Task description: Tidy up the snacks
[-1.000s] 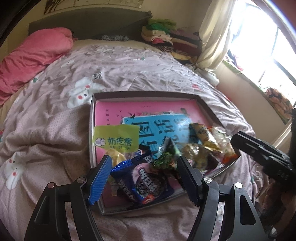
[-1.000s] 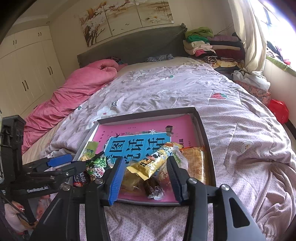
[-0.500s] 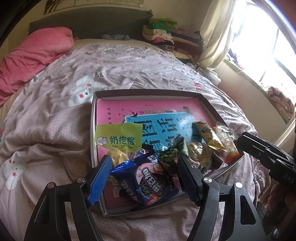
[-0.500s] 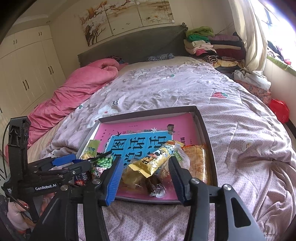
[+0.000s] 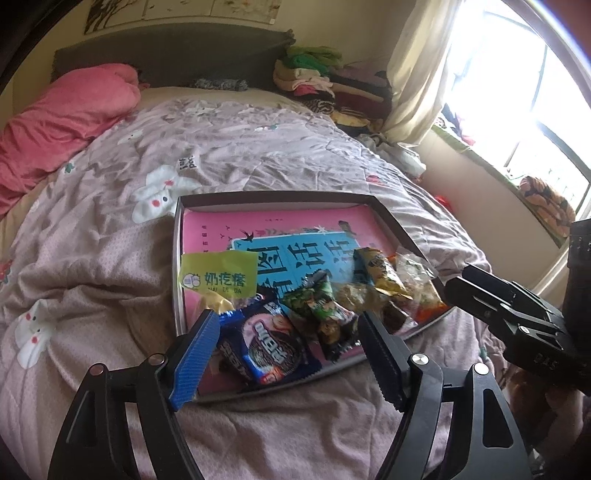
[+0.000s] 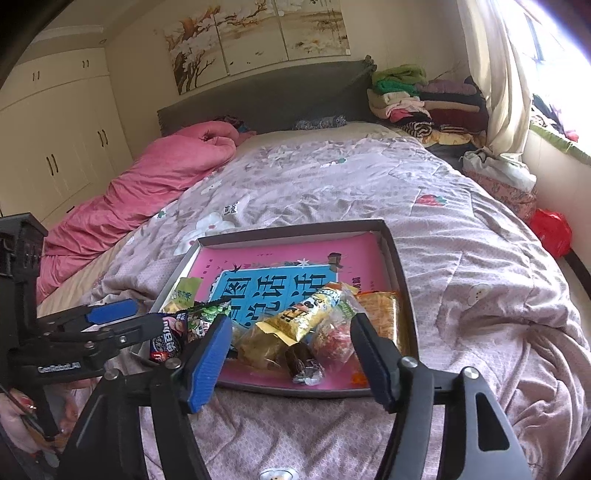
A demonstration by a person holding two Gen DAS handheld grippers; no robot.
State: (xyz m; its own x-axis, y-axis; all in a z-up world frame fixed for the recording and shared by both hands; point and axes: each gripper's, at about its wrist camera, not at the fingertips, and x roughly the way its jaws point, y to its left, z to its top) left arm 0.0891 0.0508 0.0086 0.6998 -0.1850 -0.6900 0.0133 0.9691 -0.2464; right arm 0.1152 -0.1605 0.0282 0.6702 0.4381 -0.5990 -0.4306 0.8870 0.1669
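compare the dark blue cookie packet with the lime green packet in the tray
The dark blue glossy cookie packet lies nearest the tray's front edge, crumpled, picturing a round cookie. The lime green flat packet sits behind it by the left wall, smoother, with white characters. Both lie inside the shallow pink-bottomed tray, ungripped.

A pink comforter (image 6: 147,184) lies bunched along the far side of the bed, on a mauve quilt (image 6: 461,266) printed with flowers. Folded clothes (image 6: 424,103) are stacked by the dark headboard (image 6: 266,99) (a cream curtain (image 6: 495,74) hangs just beside them). A three-panel tree painting (image 6: 258,33) hangs above, near white wardrobe doors (image 6: 55,136).
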